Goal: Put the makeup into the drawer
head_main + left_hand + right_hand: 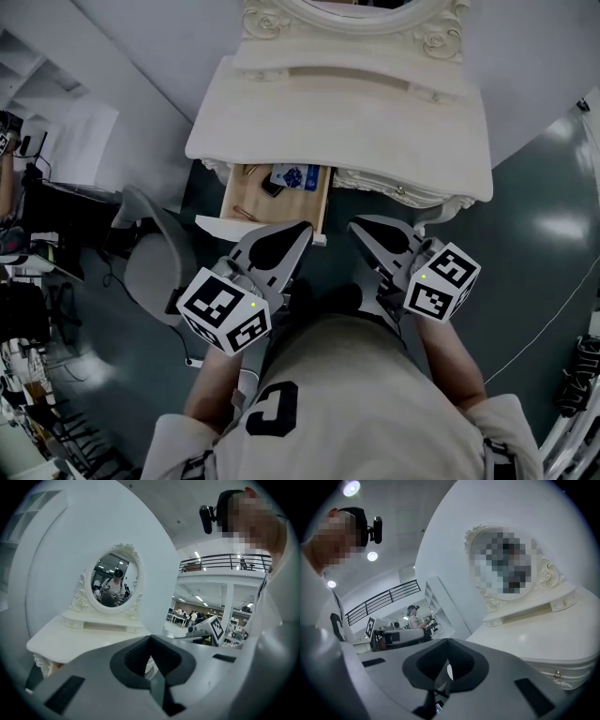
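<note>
The cream dressing table [337,103] has its left drawer [240,199] pulled out. On the drawer's wooden bottom lie a blue packet [293,175], a small dark item [272,188] and a thin stick [246,214]. My left gripper [300,231] is held just in front of the drawer's front edge, shut, with nothing between its jaws. My right gripper [362,228] hangs beside it, below the closed right drawer, also shut and empty. In the left gripper view the left gripper [150,639] points at the table top [70,637]. The right gripper [448,641] points level past the table top [543,639].
An oval mirror [352,14] stands at the back of the table. A grey chair [155,258] stands to the left of the drawer. The right drawer has a small knob [401,190]. Dark floor with cables lies to the right. The table top [337,103] is bare.
</note>
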Action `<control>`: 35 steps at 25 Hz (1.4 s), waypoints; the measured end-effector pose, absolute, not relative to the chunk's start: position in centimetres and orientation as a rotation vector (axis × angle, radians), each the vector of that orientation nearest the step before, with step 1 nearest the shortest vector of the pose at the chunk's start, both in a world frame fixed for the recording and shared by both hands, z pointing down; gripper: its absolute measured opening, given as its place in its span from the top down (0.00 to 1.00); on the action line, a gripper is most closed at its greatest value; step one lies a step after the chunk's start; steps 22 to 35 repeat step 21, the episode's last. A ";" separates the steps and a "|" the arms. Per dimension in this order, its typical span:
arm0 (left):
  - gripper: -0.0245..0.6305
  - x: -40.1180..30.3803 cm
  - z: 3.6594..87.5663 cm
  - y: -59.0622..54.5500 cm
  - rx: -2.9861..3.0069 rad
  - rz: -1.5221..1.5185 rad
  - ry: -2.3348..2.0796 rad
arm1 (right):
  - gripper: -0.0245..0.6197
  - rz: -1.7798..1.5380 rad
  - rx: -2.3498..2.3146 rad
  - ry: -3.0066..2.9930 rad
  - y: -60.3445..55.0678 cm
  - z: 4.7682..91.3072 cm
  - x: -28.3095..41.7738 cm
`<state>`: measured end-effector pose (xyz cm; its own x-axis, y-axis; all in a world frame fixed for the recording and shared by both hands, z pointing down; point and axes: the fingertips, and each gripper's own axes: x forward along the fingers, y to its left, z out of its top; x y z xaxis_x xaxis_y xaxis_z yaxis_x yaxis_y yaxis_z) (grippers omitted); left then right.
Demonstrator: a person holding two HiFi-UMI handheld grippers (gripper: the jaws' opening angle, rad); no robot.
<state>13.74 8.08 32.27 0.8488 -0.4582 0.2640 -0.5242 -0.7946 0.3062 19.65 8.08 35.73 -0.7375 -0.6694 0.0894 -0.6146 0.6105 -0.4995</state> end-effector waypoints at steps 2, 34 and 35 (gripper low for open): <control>0.88 13.0 32.3 8.0 2.660 0.255 -0.730 | 0.92 -0.778 -1.101 2.725 8.0 35.5 19.0; 0.88 6.0 32.6 5.5 2.666 0.239 -0.675 | 0.92 -0.770 -1.169 2.773 6.1 34.9 11.7; 0.88 6.0 32.6 5.5 2.666 0.239 -0.675 | 0.92 -0.770 -1.169 2.773 6.1 34.9 11.7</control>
